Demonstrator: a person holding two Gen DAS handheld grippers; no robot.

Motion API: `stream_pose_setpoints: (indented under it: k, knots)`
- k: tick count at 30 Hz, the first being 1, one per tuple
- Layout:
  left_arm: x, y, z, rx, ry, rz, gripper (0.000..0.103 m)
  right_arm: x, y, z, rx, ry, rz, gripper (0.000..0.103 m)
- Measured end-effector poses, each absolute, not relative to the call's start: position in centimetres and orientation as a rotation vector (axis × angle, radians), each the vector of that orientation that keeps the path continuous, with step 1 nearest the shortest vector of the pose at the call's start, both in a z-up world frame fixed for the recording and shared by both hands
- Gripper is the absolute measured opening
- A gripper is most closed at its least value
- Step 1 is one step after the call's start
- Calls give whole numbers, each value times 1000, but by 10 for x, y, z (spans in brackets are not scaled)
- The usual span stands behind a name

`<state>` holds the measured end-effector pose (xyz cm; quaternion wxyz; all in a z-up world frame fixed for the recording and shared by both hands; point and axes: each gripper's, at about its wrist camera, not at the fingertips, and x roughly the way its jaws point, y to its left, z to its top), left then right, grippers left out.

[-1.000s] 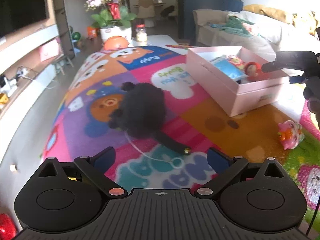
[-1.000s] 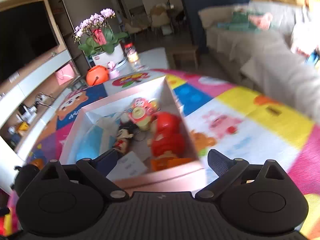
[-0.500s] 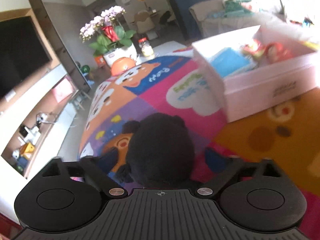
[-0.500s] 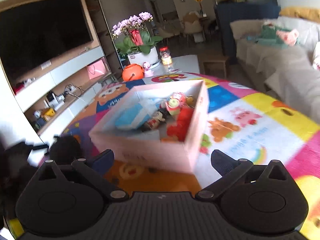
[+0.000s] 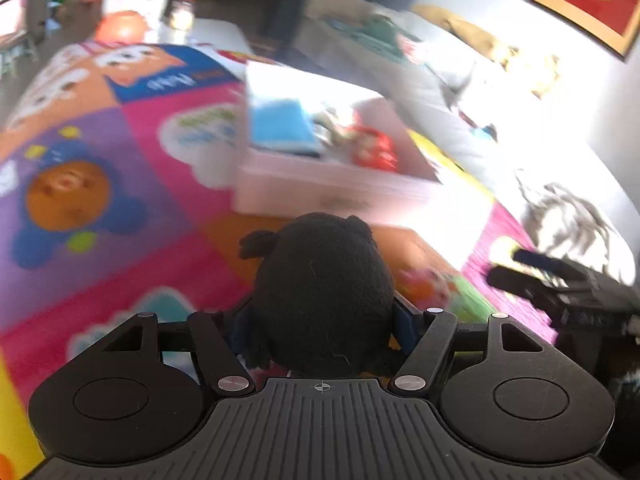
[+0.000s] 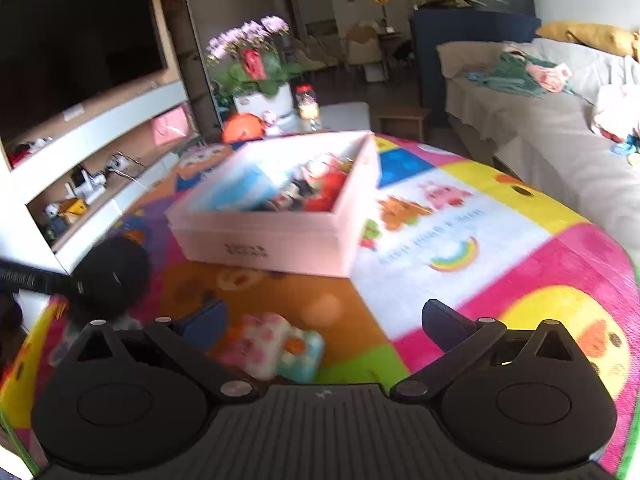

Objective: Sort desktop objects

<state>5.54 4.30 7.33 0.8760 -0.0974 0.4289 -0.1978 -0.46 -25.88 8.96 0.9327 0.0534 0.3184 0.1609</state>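
Bright patchwork colours are spread across the cartoon-printed play mat (image 6: 460, 240), which is bordered by a grey sofa (image 6: 560, 128) on one side and a wall unit with a dark television (image 6: 76, 44) on the other. A pot of pink orchids (image 6: 256, 60) is seen at the mat's far end, with an orange round object (image 6: 242, 126) just beside it.

A pale pink open box (image 6: 272, 236) is set on the mat; a blue item (image 5: 280, 124) and red toys (image 5: 374, 148) are seen inside it, though they are blurred.

A black plush toy (image 5: 324, 292) is clamped between the fingers of the left gripper (image 5: 322, 322) and is held above the mat, on the near side of the box. In the right wrist view the same plush (image 6: 110, 276) is seen at the left edge, gripped at the end of the other tool.

The right gripper (image 6: 324, 320) is held with its fingers spread wide and nothing between them. A small pink, white and teal toy (image 6: 272, 346) lies on the mat just below and between those fingers; whether it is touched by them cannot be told.
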Motion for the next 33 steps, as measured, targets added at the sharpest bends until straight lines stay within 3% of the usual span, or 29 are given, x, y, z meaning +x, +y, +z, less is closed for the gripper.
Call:
stream_pose_setpoints:
  k: [6,11,29,33]
  knots:
    - [53,46,47,-211,958,-385,79,-13,-232,94,21,625,374,103]
    - [43,71,65,-133,844,-268,95,-18,-222,94,-38,627,376,103]
    - [10,126,97,-125,691,-127,100,4,-202,55,-103,749,347,103]
    - [-7,99,93,-46,693,-296,102,6,-203,52,-102,747,343,95]
